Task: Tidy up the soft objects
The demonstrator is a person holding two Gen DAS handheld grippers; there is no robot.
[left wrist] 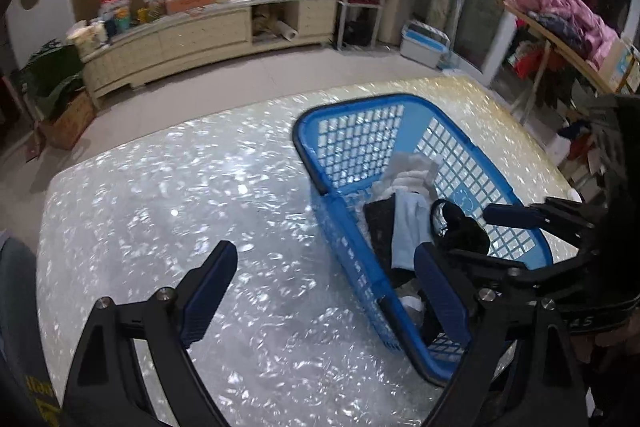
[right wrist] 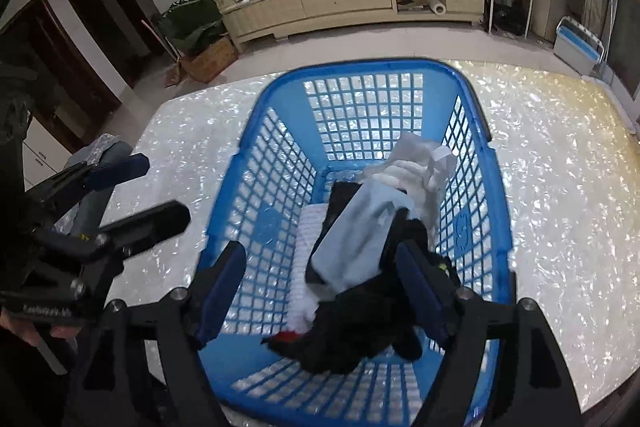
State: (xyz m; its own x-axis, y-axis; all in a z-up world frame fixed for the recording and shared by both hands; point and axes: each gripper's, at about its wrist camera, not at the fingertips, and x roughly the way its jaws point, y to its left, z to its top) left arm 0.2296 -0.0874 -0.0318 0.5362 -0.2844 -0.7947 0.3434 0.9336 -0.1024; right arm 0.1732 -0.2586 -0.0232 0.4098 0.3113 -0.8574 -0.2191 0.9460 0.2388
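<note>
Right gripper spread wide, empty, poised over the soft items heaped inside the blue basket; left gripper likewise spread, holding nothing, beside the basket over the table — pick or just-dropped, can't tell.

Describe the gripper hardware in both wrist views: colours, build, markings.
Both match: the left gripper and right gripper have black angular linkage frames with silver pivot bolts, and flat fingers faced with dark blue ribbed pads. White lettering on each black body is too blurred to read. No cables visible.
</note>
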